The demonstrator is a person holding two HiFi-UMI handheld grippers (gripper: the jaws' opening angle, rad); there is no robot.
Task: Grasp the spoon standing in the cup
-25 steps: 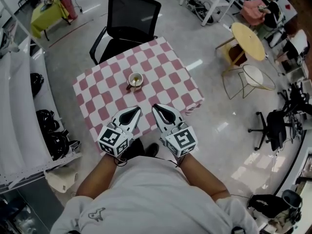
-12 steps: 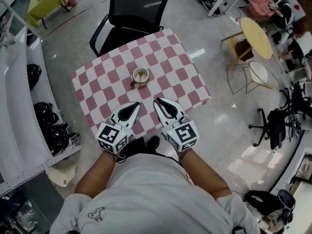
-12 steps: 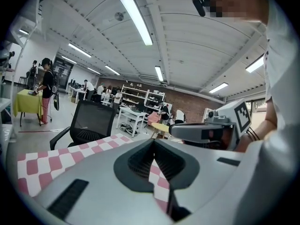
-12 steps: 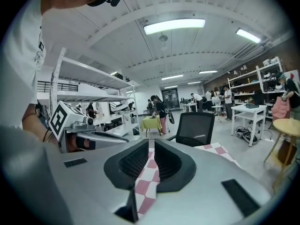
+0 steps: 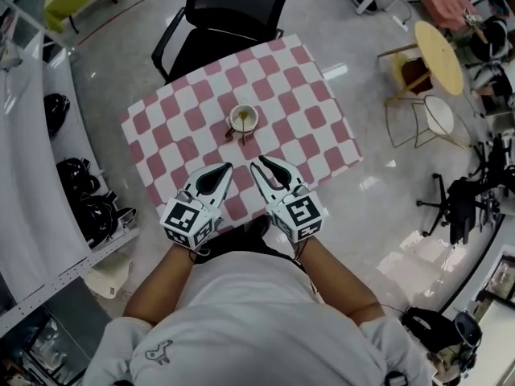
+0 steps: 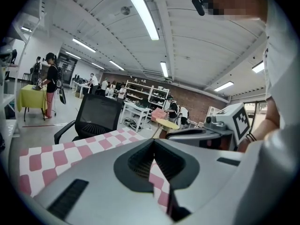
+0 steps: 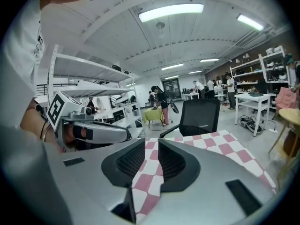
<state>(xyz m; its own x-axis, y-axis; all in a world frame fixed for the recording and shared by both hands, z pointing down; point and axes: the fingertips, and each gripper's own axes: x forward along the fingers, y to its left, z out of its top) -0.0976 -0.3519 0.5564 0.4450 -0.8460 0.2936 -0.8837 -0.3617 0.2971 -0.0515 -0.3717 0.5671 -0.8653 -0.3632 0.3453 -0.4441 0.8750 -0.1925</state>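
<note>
We hold the left tool (image 5: 219, 170) closed, the right tool (image 5: 259, 164) narrowly parted, the round white cup (image 5: 244, 119) ahead of both.

The person wore a pale grey short-sleeved shirt (image 5: 241, 320) with a small dark animal-shaped logo (image 5: 159, 352) printed near one shoulder; thin dark bands (image 6: 251, 137) circled the wrists. The left gripper (image 5: 219, 174) and the right gripper (image 5: 264, 170) had smooth light-grey shells that tapered forward; each shell carried a black teardrop-shaped inset, and the inner faces of the jaws bore ribbed black pads (image 7: 126, 159); small black rectangular slots (image 7: 240, 197) were set into the shell tops. Each gripper carried at its rear a white marker cube (image 5: 187, 222) printed with black square patterns; the right one's cube (image 5: 299, 215) looked the same.
</note>
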